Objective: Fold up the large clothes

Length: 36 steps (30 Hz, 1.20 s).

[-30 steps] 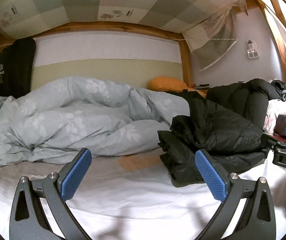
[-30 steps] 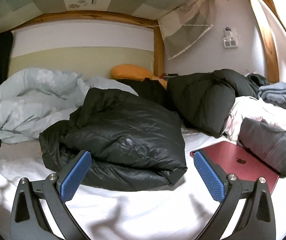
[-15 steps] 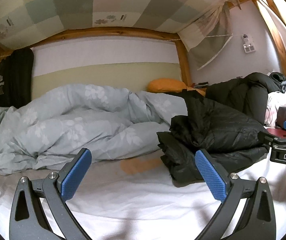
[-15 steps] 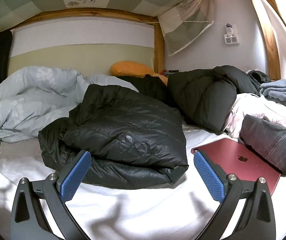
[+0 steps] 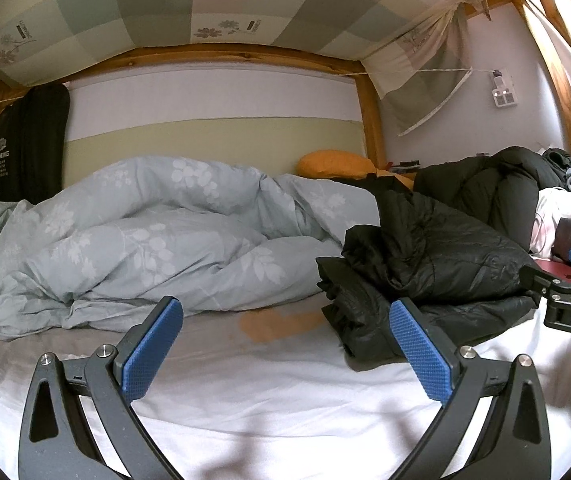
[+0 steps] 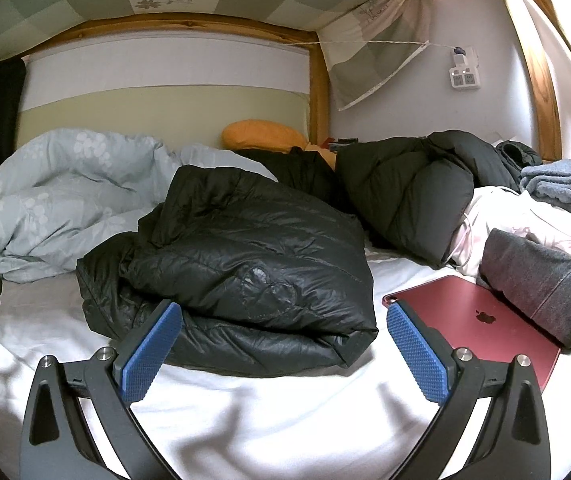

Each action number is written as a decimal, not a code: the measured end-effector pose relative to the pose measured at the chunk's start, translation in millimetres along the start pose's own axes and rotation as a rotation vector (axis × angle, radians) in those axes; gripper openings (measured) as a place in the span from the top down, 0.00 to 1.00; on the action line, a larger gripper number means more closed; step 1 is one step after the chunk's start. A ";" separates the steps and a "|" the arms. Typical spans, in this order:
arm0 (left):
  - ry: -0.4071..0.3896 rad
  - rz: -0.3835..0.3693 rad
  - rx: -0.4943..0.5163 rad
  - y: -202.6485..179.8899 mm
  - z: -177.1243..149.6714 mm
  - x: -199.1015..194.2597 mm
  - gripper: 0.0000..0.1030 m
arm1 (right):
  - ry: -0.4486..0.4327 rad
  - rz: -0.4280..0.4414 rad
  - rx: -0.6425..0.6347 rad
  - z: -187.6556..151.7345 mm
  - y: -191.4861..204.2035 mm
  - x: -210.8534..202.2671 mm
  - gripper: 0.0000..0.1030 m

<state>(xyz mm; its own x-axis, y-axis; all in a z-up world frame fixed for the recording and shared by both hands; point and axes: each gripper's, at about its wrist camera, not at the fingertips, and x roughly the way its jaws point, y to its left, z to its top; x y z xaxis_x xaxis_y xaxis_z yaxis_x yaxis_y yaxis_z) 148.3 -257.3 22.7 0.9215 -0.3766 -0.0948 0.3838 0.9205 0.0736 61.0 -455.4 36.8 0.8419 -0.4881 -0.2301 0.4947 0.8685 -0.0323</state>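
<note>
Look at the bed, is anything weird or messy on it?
Yes. An orange-brown stain marks the white sheet beside the folded black jacket. A red tablet lies on the bed, partly under a grey garment. The blue duvet sits crumpled in a heap.
</note>
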 end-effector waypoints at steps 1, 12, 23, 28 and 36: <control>0.004 0.000 -0.002 0.7 -0.1 0.8 0.00 | 0.000 0.000 0.000 0.1 -0.1 -0.3 0.01; 0.024 0.004 -0.002 1.5 -1.3 4.3 0.00 | -0.001 0.000 0.000 0.1 0.2 0.5 0.01; 0.024 0.007 0.008 1.5 -2.1 6.3 0.00 | -0.001 -0.001 -0.004 0.5 0.3 -0.1 0.01; 0.025 0.006 0.009 1.6 -1.7 6.1 0.00 | -0.005 -0.005 -0.017 -0.4 1.4 -1.2 0.01; 0.030 0.004 0.011 1.5 -2.0 6.4 0.00 | -0.004 -0.003 -0.014 -0.5 0.8 -0.7 0.01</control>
<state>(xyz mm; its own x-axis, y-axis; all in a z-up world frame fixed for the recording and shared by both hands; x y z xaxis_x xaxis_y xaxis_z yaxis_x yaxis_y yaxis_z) 154.7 -258.1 20.2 0.9209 -0.3694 -0.1240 0.3808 0.9208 0.0849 60.7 -454.3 36.4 0.8414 -0.4907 -0.2264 0.4938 0.8683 -0.0470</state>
